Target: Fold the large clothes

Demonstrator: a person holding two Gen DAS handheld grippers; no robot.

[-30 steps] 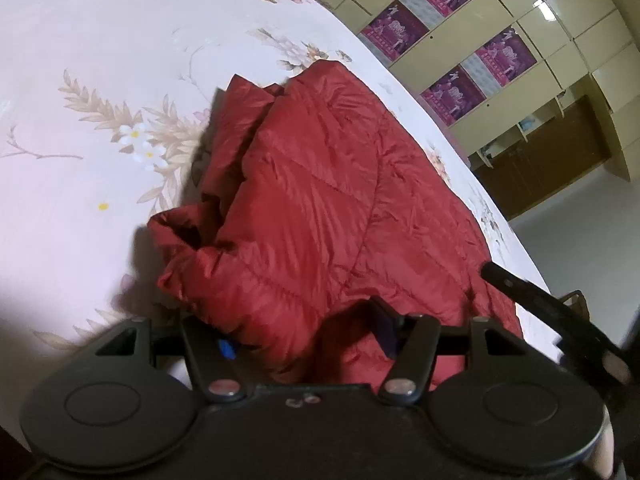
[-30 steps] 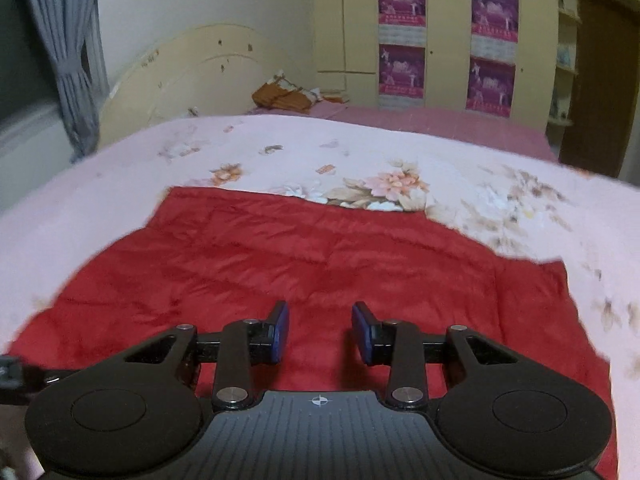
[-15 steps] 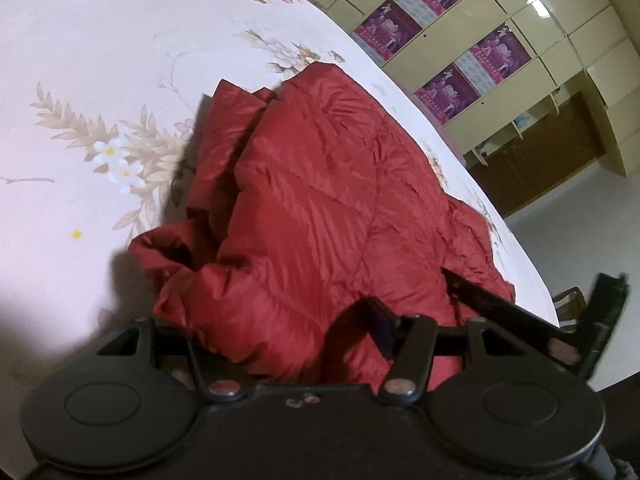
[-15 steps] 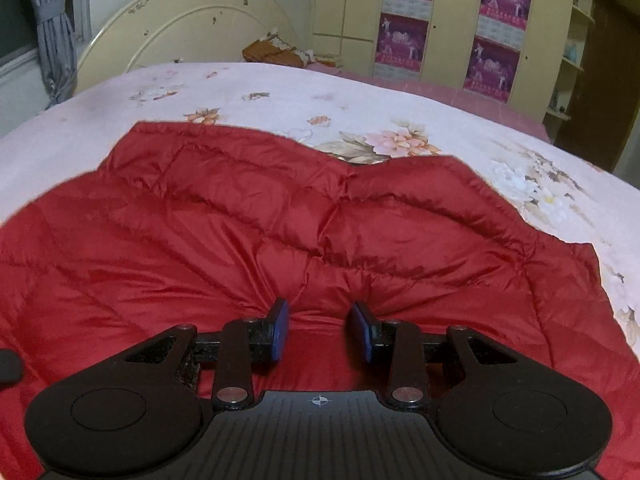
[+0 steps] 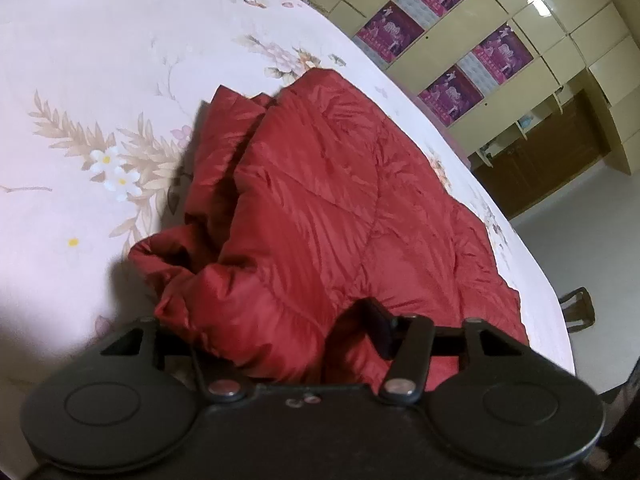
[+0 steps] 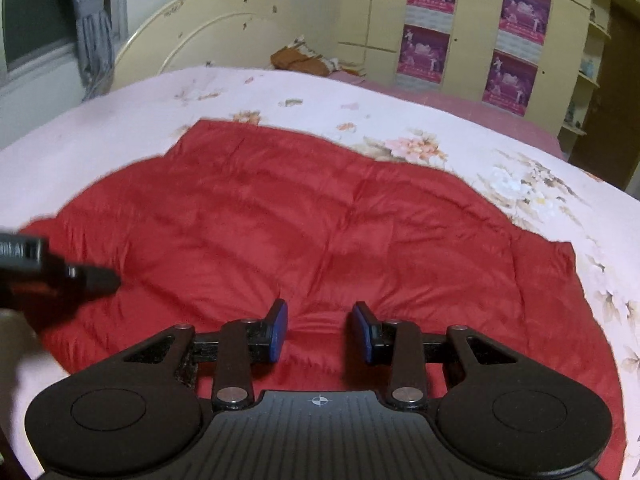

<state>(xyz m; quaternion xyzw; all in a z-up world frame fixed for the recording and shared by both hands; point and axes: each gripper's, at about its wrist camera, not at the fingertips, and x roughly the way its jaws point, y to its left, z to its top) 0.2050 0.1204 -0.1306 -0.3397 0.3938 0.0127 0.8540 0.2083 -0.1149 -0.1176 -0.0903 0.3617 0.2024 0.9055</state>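
A red quilted down jacket (image 5: 328, 208) lies on the floral bedspread (image 5: 80, 80), its near-left edge bunched into folds. My left gripper (image 5: 296, 332) stands open around a puffy fold of the jacket; the left finger is hidden under the fabric and the right finger (image 5: 380, 332) shows. In the right wrist view the jacket (image 6: 320, 220) lies spread out. My right gripper (image 6: 320, 330) is open and empty just above its near edge. The left gripper (image 6: 60, 276) shows blurred at the left edge of that view.
The bed has a cream headboard (image 6: 208, 32) at the back with a brown cloth (image 6: 300, 58) near it. A cupboard wall with purple posters (image 6: 428, 36) stands behind. A grey curtain (image 6: 92, 20) hangs at the left. The bed's edge drops to the floor (image 5: 580, 220) at the right.
The right gripper has pulled back and risen from the jacket, which now lies flatter in its view. It has left the left wrist view. The left gripper has stayed in the fold.
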